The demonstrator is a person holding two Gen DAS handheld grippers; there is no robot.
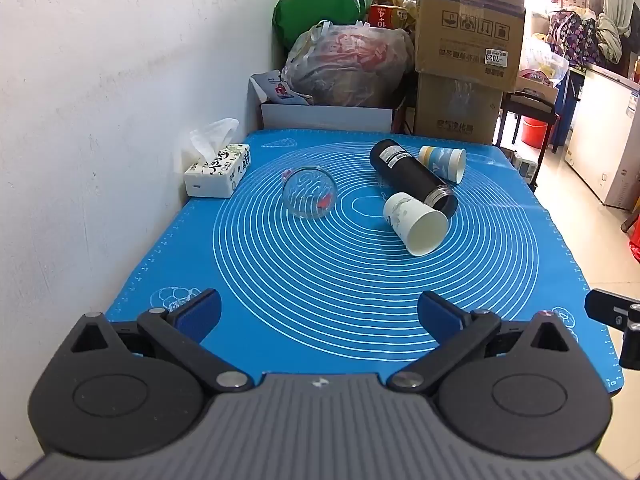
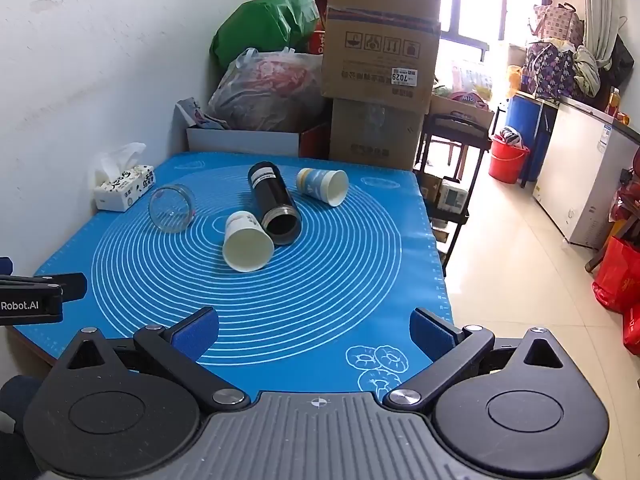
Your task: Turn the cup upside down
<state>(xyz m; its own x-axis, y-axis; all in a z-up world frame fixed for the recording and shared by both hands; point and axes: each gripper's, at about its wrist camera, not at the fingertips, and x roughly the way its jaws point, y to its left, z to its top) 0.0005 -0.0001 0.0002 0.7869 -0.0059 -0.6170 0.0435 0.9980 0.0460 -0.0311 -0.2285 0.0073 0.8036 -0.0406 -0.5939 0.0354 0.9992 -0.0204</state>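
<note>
Several cups lie on their sides on the blue mat (image 1: 340, 280). A clear glass cup (image 1: 309, 192) lies left of centre. A white paper cup (image 1: 414, 222) lies in the middle with its mouth toward me, touching a black flask (image 1: 412, 176). A second paper cup (image 1: 444, 162) with a yellow and blue print lies at the back. The same glass cup (image 2: 172, 208), white cup (image 2: 246, 242), flask (image 2: 274, 204) and printed cup (image 2: 323, 186) show in the right wrist view. My left gripper (image 1: 320, 312) and right gripper (image 2: 314, 332) are open and empty over the mat's near edge.
A tissue box (image 1: 218, 170) stands at the mat's left back by the white wall. Cardboard boxes (image 1: 468, 52) and bags (image 1: 348, 64) are stacked behind the table. The table's right edge drops to a tiled floor (image 2: 520, 280). Part of the other gripper shows at the left edge (image 2: 32, 300).
</note>
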